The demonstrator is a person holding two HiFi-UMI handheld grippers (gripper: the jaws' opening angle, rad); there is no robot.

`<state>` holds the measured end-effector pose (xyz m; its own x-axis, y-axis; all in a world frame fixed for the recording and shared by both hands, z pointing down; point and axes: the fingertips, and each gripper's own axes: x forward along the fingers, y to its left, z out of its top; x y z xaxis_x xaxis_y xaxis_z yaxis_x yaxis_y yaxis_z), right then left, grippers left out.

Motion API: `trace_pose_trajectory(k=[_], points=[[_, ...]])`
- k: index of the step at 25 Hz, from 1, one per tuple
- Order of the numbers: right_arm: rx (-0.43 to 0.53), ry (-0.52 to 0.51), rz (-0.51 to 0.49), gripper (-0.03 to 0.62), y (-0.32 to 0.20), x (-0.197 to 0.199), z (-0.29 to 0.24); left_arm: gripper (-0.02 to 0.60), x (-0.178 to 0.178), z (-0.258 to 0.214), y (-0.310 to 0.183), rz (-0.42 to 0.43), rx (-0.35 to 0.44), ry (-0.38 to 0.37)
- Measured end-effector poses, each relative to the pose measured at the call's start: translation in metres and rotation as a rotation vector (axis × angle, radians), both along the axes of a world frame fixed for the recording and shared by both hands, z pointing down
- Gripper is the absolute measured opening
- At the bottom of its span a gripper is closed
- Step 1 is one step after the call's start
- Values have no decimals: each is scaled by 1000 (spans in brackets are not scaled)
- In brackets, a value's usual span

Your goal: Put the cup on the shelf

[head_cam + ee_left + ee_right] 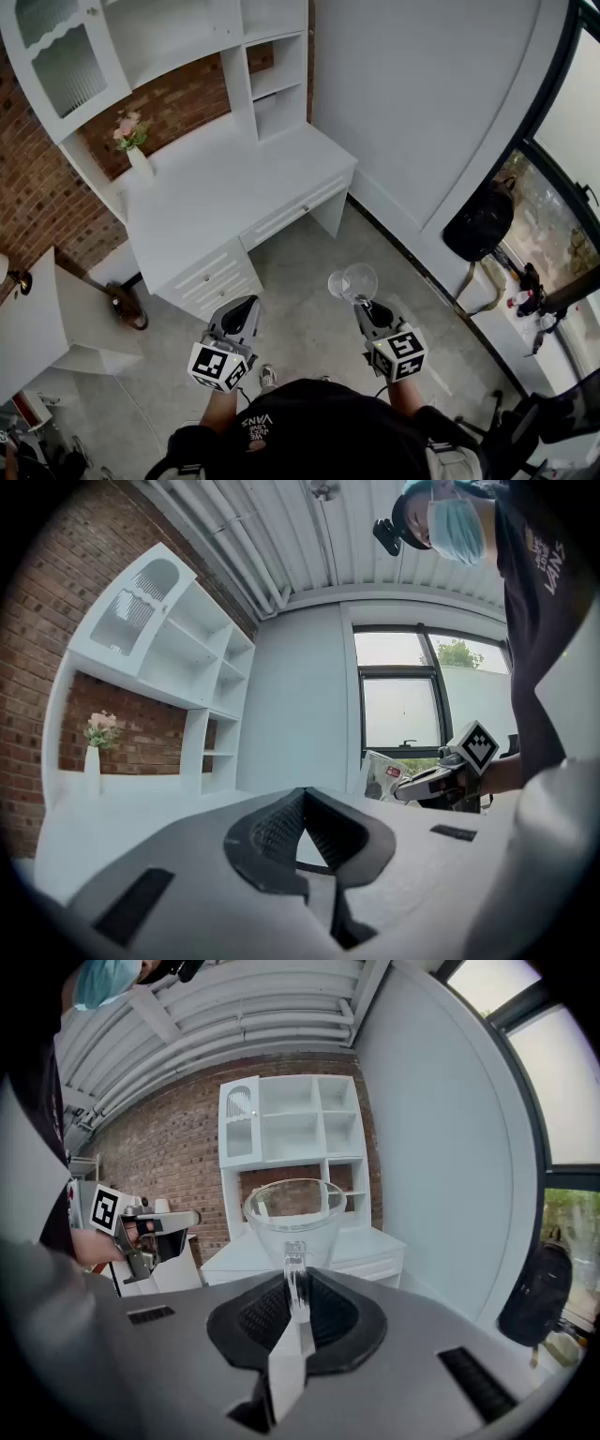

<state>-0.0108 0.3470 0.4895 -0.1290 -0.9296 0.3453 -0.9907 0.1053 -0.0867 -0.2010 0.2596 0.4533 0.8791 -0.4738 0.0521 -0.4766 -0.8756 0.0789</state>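
A clear glass cup (353,281) hangs in the air over the floor, a good way short of the desk. My right gripper (363,306) is shut on its handle. In the right gripper view the cup (295,1208) stands upright just past the jaws, with the handle pinched between the pads (296,1288). The white shelf unit (272,75) with open compartments stands on the desk against the brick wall, also in the right gripper view (300,1129). My left gripper (246,306) is level with the right one, with its jaws together and nothing in them (305,797).
A white desk (234,187) with drawers carries a white vase of pink flowers (139,161) at its left. A black backpack (478,225) leans by the window at the right. A low white cabinet (33,328) stands at the left. Grey floor lies between me and the desk.
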Motion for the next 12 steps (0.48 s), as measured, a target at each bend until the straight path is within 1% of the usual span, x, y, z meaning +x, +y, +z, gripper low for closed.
trace_pose_trajectory(k=[6,12], points=[[-3,6,-17,26,1,12,1,8,18,0,5,-5,3,8],[-6,-2,-14,26,10,30,5,7,32,0,12,-14,5,10]])
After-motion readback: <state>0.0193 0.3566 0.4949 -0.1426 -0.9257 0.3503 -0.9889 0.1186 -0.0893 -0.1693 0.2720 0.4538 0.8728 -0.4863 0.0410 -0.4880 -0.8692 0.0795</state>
